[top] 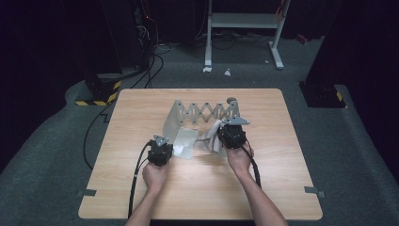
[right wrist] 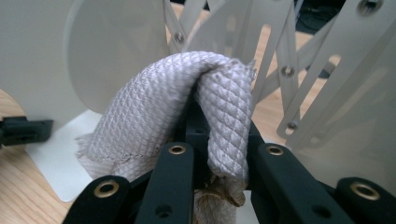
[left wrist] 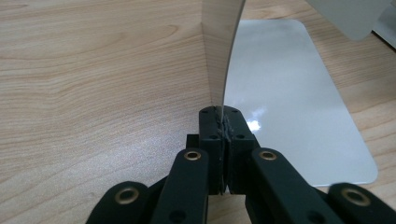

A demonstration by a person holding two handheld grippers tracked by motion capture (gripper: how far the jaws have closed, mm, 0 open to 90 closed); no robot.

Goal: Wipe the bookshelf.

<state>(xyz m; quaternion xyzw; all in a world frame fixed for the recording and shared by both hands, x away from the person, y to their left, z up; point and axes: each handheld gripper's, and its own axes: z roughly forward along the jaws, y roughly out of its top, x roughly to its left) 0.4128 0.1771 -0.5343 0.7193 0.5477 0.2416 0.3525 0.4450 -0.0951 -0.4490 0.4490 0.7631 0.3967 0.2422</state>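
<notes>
While the rack sits mid-bench, both hands are busy with it, so here's what I can make out:

Rack: a grey expanding scissor-lattice rack (top: 207, 113) stands upright toward the far middle of the bench (top: 141, 197), with flat end plates bent down so a foot lies on the wood.

Left gripper: the left gripper (top: 160, 149) has its jaws pinched together on the thin edge of the rack's upright end panel (left wrist: 219, 56), right at its lower corner. Looks like it's there to pin the rack so it doesn't slide or fold.

Foot plate: the glossy base plate (left wrist: 299, 102) lies flat on the bench just beside those jaws, so the grip is low, close to the wood.

Right gripper: the right gripper (top: 232, 135) is clamped on a folded bit of waffle-weave cloth (right wrist: 187, 102), which bulges up and over the jaws.

Cloth: pale grey, bunched just in front of the lattice bars (right wrist: 280, 70), its tail trailing on the bench by the base plate.

My guess: one hand steadies, the other brings the cloth up to hang it over the rack or wipe it down. Can't tell which.

Snag risk: that frayed hem could catch on the rivets.
</notes>
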